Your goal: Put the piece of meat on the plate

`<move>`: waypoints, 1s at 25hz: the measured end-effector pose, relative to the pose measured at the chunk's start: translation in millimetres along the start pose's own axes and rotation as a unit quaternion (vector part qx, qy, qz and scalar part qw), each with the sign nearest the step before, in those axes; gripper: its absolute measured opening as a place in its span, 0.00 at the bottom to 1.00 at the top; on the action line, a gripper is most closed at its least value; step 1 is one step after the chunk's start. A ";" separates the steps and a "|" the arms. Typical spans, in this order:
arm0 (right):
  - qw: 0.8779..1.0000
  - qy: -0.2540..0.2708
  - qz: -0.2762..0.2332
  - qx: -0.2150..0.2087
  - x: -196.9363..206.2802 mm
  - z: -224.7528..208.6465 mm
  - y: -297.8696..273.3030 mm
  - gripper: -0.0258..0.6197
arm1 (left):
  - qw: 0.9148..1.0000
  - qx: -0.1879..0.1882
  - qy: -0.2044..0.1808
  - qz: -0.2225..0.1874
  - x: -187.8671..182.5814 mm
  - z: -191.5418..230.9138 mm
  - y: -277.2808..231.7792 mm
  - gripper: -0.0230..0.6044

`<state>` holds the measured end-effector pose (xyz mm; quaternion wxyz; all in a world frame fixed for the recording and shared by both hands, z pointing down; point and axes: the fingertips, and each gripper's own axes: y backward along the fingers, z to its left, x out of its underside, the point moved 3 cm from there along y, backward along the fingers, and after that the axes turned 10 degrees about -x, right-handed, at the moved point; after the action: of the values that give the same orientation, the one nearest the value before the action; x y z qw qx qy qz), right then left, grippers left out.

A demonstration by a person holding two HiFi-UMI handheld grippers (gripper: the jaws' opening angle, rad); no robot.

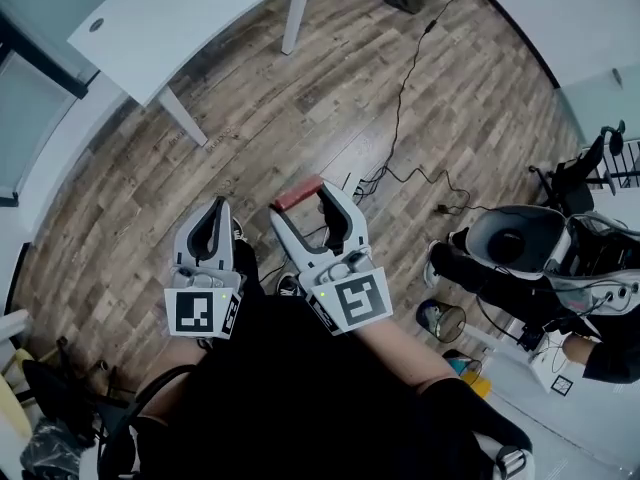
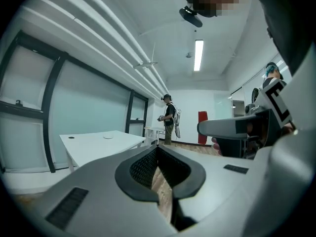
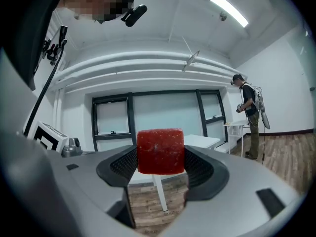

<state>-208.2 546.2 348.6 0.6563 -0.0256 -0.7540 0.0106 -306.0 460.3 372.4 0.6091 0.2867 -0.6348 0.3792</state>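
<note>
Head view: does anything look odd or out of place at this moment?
The right hand-held gripper grips the red piece of meat over the wooden floor, yet no plate shows in any view; the white table stands apart.

No text, label, brand or number can be read anywhere.

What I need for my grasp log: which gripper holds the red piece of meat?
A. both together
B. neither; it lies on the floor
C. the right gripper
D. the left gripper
C: in the right gripper view the jaws of the right gripper clamp the piece of meat, while the left gripper is shut on nothing.
</note>
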 end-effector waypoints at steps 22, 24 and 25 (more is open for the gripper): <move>1.000 0.016 -0.008 -0.001 -36.0 -25.6 -210.9 0.49 | 0.999 -0.014 -0.004 -0.043 -53.5 151.0 -135.6 0.04; 1.000 0.018 -0.012 -0.003 -39.7 -28.4 -215.2 0.49 | 0.999 -0.018 -0.008 -0.046 -56.1 152.2 -141.8 0.04; 1.000 0.018 -0.013 -0.004 -40.4 -30.1 -217.8 0.49 | 0.999 -0.019 -0.011 -0.046 -56.4 153.6 -145.7 0.04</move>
<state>-178.2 326.1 323.6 0.6698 -0.0183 -0.7423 -0.0012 -265.8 247.3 340.3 0.6246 0.3079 -0.6347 0.3351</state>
